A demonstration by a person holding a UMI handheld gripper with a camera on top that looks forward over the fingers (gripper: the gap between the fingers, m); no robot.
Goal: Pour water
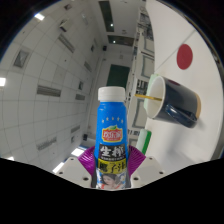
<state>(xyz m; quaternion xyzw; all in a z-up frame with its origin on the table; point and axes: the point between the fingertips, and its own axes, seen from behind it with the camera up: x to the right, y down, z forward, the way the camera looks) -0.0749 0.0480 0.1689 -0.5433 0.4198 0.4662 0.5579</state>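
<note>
My gripper (113, 160) is shut on a bottle (112, 130) with a blue label, a white cap and Chinese writing. The purple pads (83, 155) press on it from both sides, and the bottle stands upright along the fingers. A dark blue cup (172, 101) with a yellowish inner rim lies beyond the bottle to the right, on a white table (190, 150); its mouth faces the bottle's neck. I cannot see any water.
A white tiled wall or ceiling (50, 80) with light spots fills the left and middle. A red round mark (184, 57) sits on the white surface beyond the cup.
</note>
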